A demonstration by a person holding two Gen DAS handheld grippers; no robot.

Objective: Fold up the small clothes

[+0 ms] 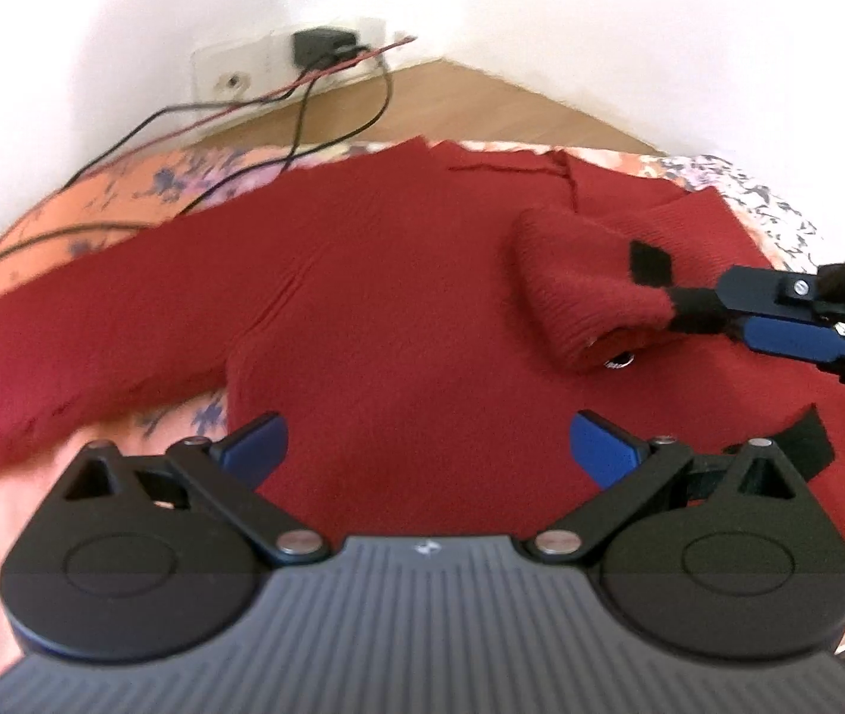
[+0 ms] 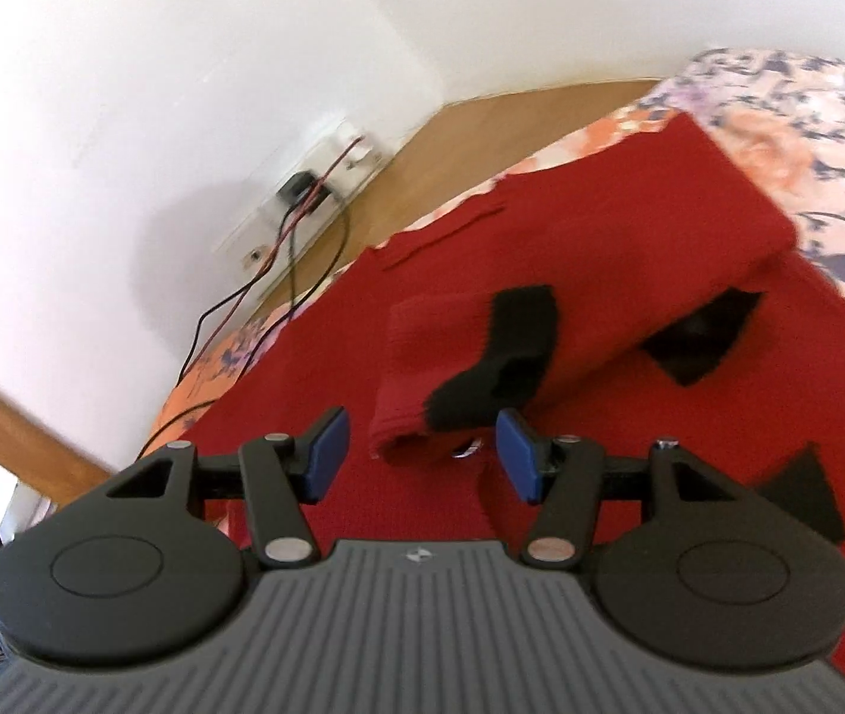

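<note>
A red knitted sweater lies spread flat on a floral bedspread. Its one sleeve stretches out to the left. The other sleeve is folded over the body, and its black-trimmed cuff rests on the red knit. My left gripper hovers open above the sweater's middle, nothing between its fingers. My right gripper is open too, with the cuff lying just past its fingertips. In the left wrist view the right gripper comes in from the right edge at that cuff.
Black fabric patches sit on the sweater's right side. Cables run from a charger in a wall socket across the wooden floor onto the bed's far left edge. White walls stand behind.
</note>
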